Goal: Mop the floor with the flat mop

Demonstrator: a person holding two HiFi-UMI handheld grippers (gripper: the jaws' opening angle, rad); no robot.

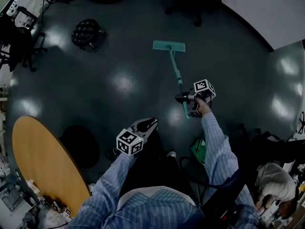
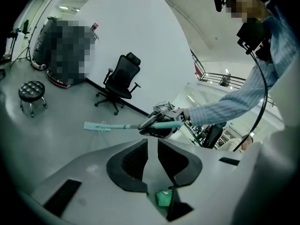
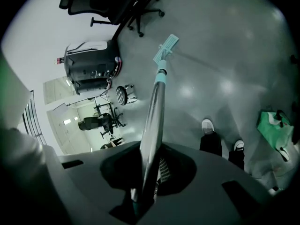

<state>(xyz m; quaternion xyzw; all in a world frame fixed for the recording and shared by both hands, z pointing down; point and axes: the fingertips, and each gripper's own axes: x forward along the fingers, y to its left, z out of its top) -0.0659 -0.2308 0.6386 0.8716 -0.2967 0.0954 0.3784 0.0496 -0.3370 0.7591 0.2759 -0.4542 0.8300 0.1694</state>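
Note:
The flat mop lies out ahead of me, its teal head (image 1: 168,46) flat on the dark floor and its handle (image 1: 177,73) slanting back to my right gripper (image 1: 183,98). That gripper is shut on the handle (image 3: 157,111), which runs up between its jaws (image 3: 152,172) to the mop head (image 3: 166,48). My left gripper (image 1: 145,125) hangs lower left of the mop, apart from it. Its jaws (image 2: 153,144) stand almost together with only a thin slit and nothing between them. The left gripper view shows the mop head (image 2: 97,126) and the right gripper (image 2: 161,123) holding the handle.
A round wooden table (image 1: 43,166) is at my lower left. A black padded stool (image 1: 86,32) and an office chair (image 1: 195,4) stand farther off by the white wall (image 1: 267,8). A green bag (image 1: 199,149) sits by my right leg; another person (image 1: 274,180) is at lower right.

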